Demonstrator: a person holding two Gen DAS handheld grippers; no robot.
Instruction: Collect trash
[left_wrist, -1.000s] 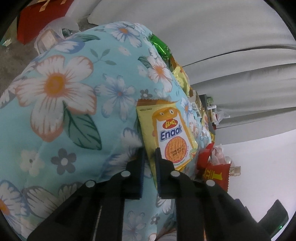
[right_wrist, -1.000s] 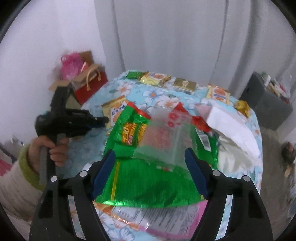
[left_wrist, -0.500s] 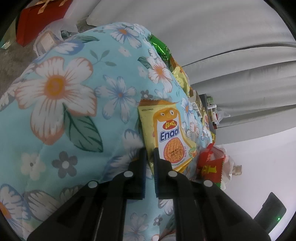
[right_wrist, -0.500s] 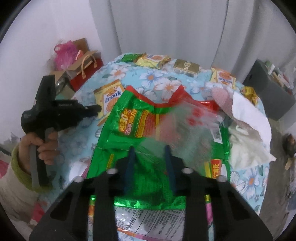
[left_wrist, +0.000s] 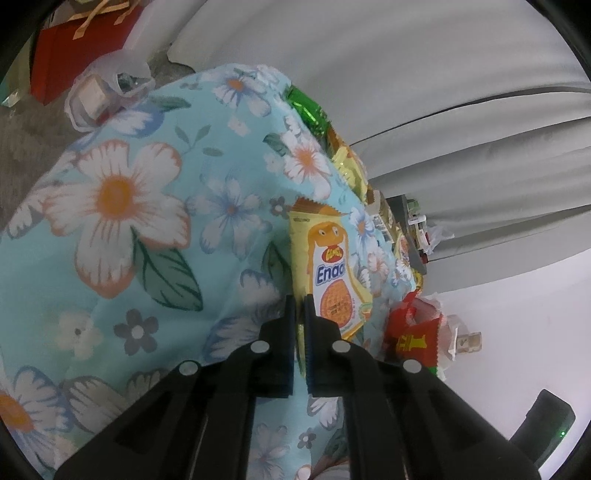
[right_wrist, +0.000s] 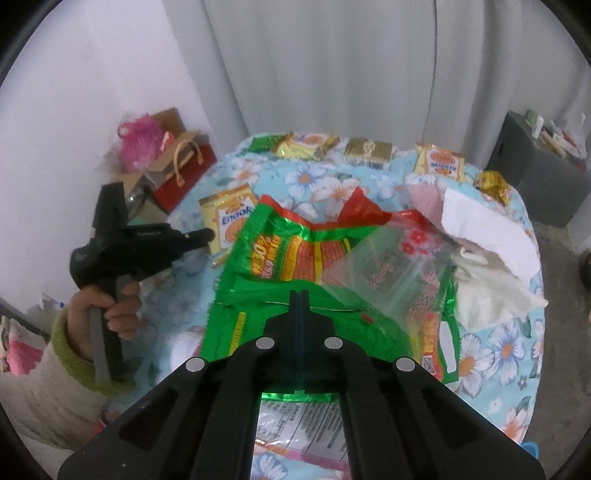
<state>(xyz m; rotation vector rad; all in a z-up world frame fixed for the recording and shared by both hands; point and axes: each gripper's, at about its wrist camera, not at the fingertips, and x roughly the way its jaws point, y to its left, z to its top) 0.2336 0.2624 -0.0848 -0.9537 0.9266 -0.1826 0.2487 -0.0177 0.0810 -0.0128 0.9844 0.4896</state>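
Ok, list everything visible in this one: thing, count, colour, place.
Tablecloth: one, light blue floral, over table.
Large wrapper: one, green and red, centre, in right gripper's shut jaws.
Clear bag: one, transparent, on large wrapper.
Enaak packet: one, yellow, left, at left gripper's tips.
Small packets: five, green, yellow, gold, far edge.
Tissue: white, right.
Gift bag: one, red, floor.
Left gripper: black, shut.
Right gripper: black, jaws just closed.
Hand: one, holding left gripper.

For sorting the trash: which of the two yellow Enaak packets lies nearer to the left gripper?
The Enaak packet beside the left gripper, at the cloth's left edge; the other Enaak packet lies along the far edge.
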